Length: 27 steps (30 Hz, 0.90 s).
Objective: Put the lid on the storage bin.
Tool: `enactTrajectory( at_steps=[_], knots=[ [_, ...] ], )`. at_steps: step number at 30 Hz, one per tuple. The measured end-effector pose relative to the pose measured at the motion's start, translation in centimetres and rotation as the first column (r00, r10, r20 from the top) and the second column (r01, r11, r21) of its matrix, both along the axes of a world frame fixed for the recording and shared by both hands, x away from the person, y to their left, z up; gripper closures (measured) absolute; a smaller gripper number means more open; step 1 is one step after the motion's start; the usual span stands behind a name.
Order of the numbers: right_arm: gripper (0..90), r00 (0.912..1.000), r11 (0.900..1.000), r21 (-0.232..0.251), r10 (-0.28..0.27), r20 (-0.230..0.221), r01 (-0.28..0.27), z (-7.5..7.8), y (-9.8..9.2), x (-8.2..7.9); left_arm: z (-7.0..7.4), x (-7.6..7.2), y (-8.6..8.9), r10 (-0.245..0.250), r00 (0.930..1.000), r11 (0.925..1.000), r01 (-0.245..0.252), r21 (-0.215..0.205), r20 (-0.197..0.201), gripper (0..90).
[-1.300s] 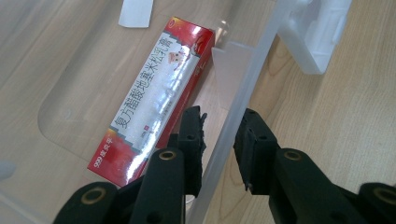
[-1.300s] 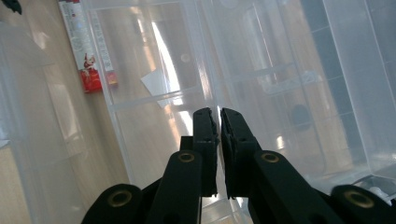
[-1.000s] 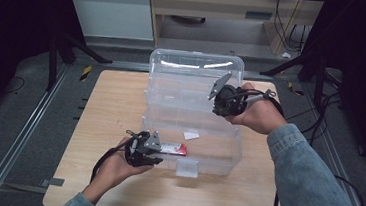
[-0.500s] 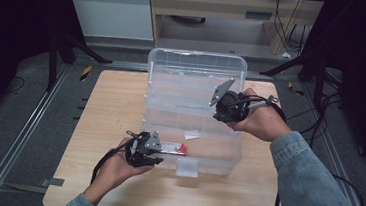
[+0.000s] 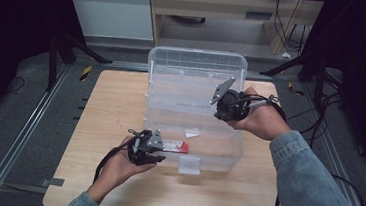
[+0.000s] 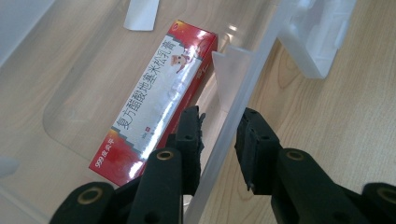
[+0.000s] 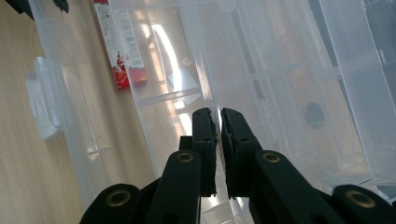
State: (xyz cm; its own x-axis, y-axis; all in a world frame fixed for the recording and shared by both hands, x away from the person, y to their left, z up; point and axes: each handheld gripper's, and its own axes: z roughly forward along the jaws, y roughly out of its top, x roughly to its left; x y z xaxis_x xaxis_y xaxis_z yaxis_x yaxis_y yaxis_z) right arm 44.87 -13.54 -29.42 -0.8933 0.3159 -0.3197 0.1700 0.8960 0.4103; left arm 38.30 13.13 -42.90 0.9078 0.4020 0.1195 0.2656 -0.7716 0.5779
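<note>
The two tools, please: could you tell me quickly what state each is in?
Left tool: jaws astride the clear box's front wall; grip cannot be told.
Right tool: shut on the tray's rim.

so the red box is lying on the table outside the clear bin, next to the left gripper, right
Not quite. The red box lies inside the clear bin, on its floor against the front wall, next to the left gripper, whose jaws straddle that wall. The left gripper view shows it.

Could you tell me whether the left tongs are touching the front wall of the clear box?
Cannot tell. In the left gripper view the left tongs straddle the clear box's front wall, but whether the pads actually press on it is unclear.
</note>
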Motion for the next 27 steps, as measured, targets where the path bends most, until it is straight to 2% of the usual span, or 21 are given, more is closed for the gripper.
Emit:
enactTrajectory(
  at_steps=[27],
  knots=[
    [84.8,0.9996,1.000,0.023,0.018,-0.021,-0.018,-0.9,-0.6,-1.9,0.0,-0.1,0.0,0.001,0.9999,1.0000,-0.001,-0.001,0.011,69.6]
  ],
)
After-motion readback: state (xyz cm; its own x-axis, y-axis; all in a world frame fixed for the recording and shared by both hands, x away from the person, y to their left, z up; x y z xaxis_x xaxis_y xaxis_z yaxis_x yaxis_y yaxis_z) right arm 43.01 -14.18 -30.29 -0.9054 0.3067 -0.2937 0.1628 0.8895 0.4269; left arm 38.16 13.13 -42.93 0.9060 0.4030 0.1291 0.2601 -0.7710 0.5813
